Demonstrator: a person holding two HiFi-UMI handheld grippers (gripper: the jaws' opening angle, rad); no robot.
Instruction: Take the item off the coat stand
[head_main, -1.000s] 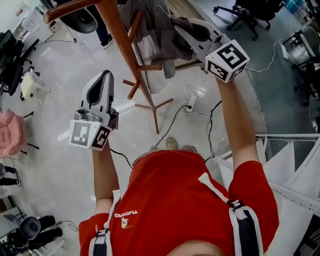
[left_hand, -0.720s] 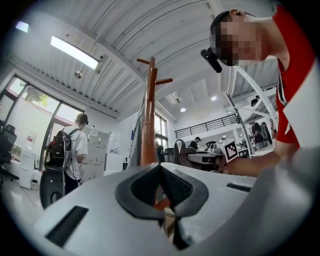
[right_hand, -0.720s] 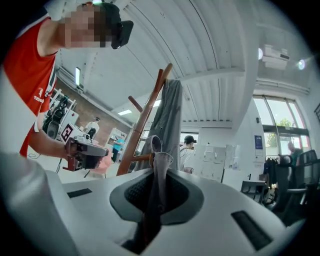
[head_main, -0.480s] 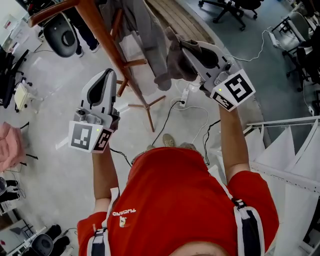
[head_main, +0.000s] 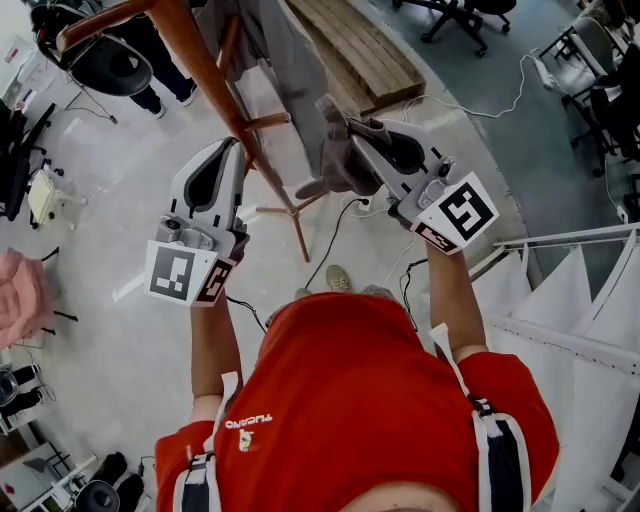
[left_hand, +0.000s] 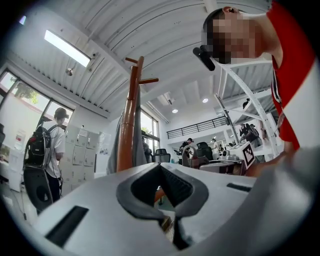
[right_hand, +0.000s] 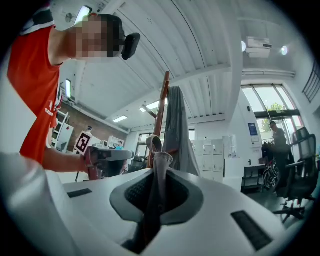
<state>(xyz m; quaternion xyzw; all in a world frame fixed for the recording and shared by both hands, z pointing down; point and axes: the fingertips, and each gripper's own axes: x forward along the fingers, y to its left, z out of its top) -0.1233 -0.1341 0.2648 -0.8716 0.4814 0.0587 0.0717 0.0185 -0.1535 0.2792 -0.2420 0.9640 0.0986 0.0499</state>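
Observation:
A brown wooden coat stand (head_main: 215, 90) rises from the floor in front of me, and a grey garment (head_main: 290, 60) hangs on it. My right gripper (head_main: 345, 130) is shut on a bunched fold of grey cloth (head_main: 340, 165) just right of the pole. In the right gripper view the held cloth (right_hand: 159, 160) runs up between the jaws (right_hand: 159, 172), with the stand (right_hand: 161, 107) and the hanging garment (right_hand: 177, 130) behind. I cannot tell whether the held cloth is part of that garment. My left gripper (head_main: 232, 145) is shut and empty, left of the pole (left_hand: 129, 130).
A wooden pallet (head_main: 350, 50) lies beyond the stand. Office chairs (head_main: 100, 65) stand at the back left. A power strip with cables (head_main: 365, 205) lies by the stand's feet. A white frame (head_main: 570, 320) is at the right. A person with a backpack (left_hand: 47, 150) stands nearby.
My right gripper has come down and back toward me, drawing the grey cloth away from the stand. The left gripper has shifted slightly up and right, closer to the pole.

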